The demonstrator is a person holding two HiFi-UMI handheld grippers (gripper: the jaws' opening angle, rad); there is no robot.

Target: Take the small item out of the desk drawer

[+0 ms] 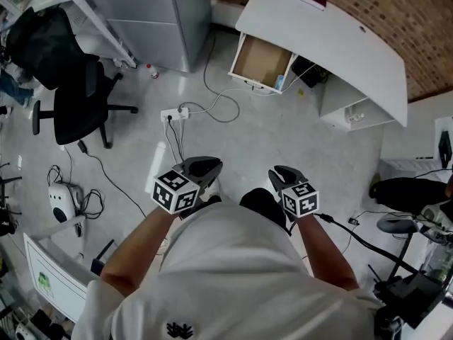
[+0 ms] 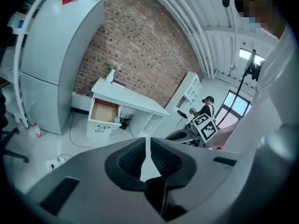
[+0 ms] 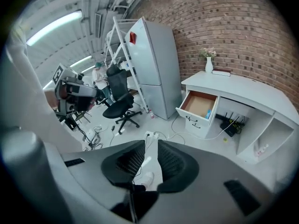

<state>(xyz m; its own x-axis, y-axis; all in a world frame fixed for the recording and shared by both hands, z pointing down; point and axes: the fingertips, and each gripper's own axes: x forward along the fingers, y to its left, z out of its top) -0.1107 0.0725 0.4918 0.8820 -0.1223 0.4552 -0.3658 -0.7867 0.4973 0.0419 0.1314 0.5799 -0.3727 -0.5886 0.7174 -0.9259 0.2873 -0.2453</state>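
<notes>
Forearms (image 1: 138,250) reached forward at waist height. Left gripper (image 1: 204,168) and right gripper (image 1: 284,176) sat side by side, tilted toward the grey floor (image 1: 283,133). Left jaws were closed to a slit, nothing held. Right jaws stood partly apart, empty. Well ahead of both tools a white desk (image 1: 333,41) stood against the brick wall (image 1: 396,6), its drawer (image 1: 260,61) open, with a small blue item (image 1: 279,82) on its right side. Cables (image 1: 219,105) lay between, and an office chair (image 1: 81,101) stood off left.

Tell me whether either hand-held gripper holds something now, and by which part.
Nothing is held. The left hand-held gripper has its jaws closed together on nothing; the right hand-held gripper has its jaws apart and empty.
</notes>
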